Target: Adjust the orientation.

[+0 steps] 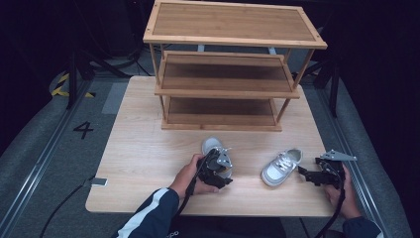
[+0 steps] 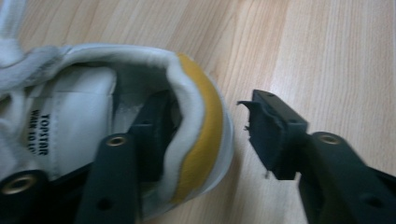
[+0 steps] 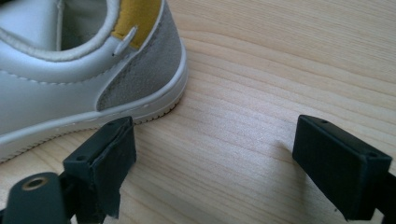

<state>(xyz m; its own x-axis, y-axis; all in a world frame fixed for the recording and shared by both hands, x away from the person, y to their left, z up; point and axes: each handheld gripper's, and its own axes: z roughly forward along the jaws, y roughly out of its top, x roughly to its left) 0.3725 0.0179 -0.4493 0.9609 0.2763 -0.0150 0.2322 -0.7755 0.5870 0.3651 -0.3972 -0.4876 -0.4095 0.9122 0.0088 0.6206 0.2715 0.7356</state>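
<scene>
Between left gripper (image 2: 205, 140) jaws: heel collar of left shoe (image 2: 140, 93), one jaw inside shoe, other outside, short of heel; jaws part open, not yet pressing. Right gripper (image 3: 205, 172) jaws wide open, nothing between; right shoe (image 3: 70, 70) heel just beyond one jaw. Both shoes on desk (image 1: 143, 148).

The wooden rack (image 1: 225, 89) blocks the table's (image 1: 138, 148) far edge. Bare surface lies between the two small shoes (image 1: 214, 147) (image 1: 281, 166) and along the left edge, giving a gripper passage.
</scene>
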